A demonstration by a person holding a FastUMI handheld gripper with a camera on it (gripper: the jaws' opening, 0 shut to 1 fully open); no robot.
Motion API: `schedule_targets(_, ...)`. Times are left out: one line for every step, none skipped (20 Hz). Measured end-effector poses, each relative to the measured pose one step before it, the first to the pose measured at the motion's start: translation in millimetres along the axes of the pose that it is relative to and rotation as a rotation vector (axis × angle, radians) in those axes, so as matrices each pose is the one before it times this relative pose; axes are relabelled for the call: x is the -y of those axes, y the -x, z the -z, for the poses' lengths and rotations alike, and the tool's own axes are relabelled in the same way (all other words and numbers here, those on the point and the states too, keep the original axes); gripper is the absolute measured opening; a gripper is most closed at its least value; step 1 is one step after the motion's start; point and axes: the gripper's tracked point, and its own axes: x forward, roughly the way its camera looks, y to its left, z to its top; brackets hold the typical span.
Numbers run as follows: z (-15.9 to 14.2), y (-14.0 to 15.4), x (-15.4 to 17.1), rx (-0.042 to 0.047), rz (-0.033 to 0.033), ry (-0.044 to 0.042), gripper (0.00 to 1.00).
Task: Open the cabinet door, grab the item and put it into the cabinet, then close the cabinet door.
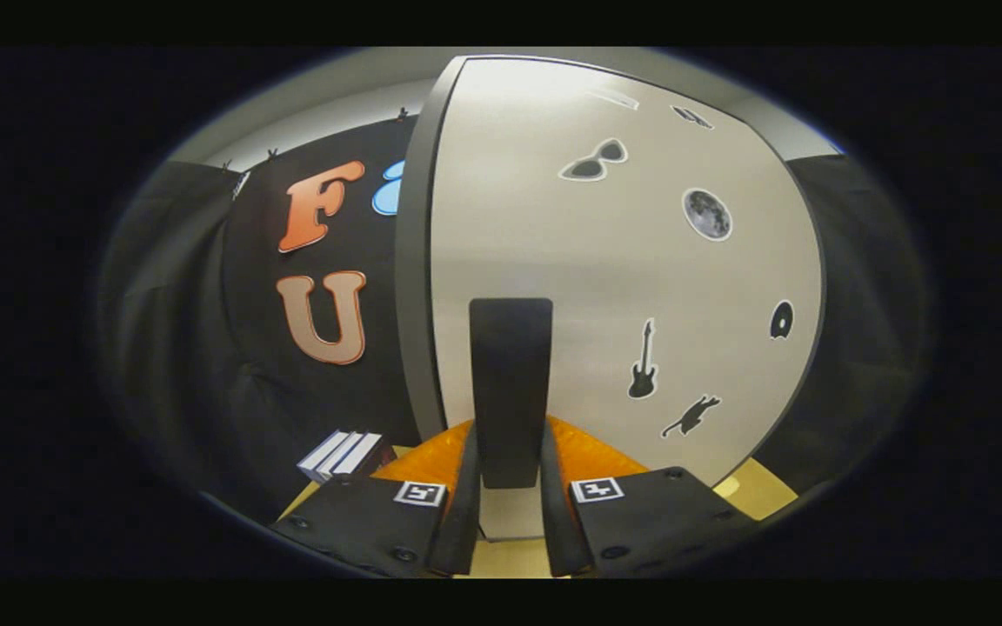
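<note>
A white cabinet door (623, 278) with several small dark stickers stands close ahead. Its black upright handle (510, 365) sits between my two fingers. My gripper (510, 430) is shut on that handle, with the left finger (464, 496) and the right finger (557, 504) pressing on its lower sides. The dark grey edge (412, 261) of the cabinet runs up the door's left side; I cannot tell whether the door is ajar. A small box (343, 454) with white and dark stripes, the item, lies on the table to the left of my fingers, beside the cabinet.
The light wooden table top (762, 491) shows under the fingers and to the right of the cabinet. Black cloth walls (179, 330) close in the booth on the left and right.
</note>
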Motion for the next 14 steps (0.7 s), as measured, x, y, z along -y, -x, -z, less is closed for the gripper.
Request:
schedule_targets(0.3,1.07,0.54,-0.00069,-0.00342,0.00268,0.39)
schedule_targets(0.6,2.46,0.34,0.00153,-0.00677,0.00204,0.39)
schedule_targets(0.44,-2.5,-0.32,0.00295,-0.00796,0.01311,0.35)
schedule_targets(1.88,1.33,1.11,0.00207,-0.00634,0.01467,0.34)
schedule_targets(-1.22,1.99,-0.45,0.00355,-0.00425,0.0025,0.32)
schedule_targets(1.13,2.65,-0.23,-0.0017,-0.00167,-0.00804,0.31)
schedule_targets(-0.54,2.76,-0.47,0.00196,-0.00304,-0.01338,0.3)
schedule_targets(-1.09,3.6,-0.11,0.0033,0.00025,-0.01036,0.29)
schedule_targets(-0.19,5.49,0.55,0.00448,0.0034,-0.00724,0.27)
schedule_targets(-0.33,5.49,1.23,0.00535,0.01041,0.00093,0.26)
schedule_targets(-0.34,7.91,4.36,0.00762,0.01175,0.00255,0.25)
schedule_targets(0.36,9.02,4.14,0.00458,0.01142,0.005,0.25)
schedule_targets(1.37,11.18,4.65,0.00603,0.0083,0.00281,0.25)
schedule_targets(1.5,10.96,5.69,0.0002,0.00681,0.00556,0.25)
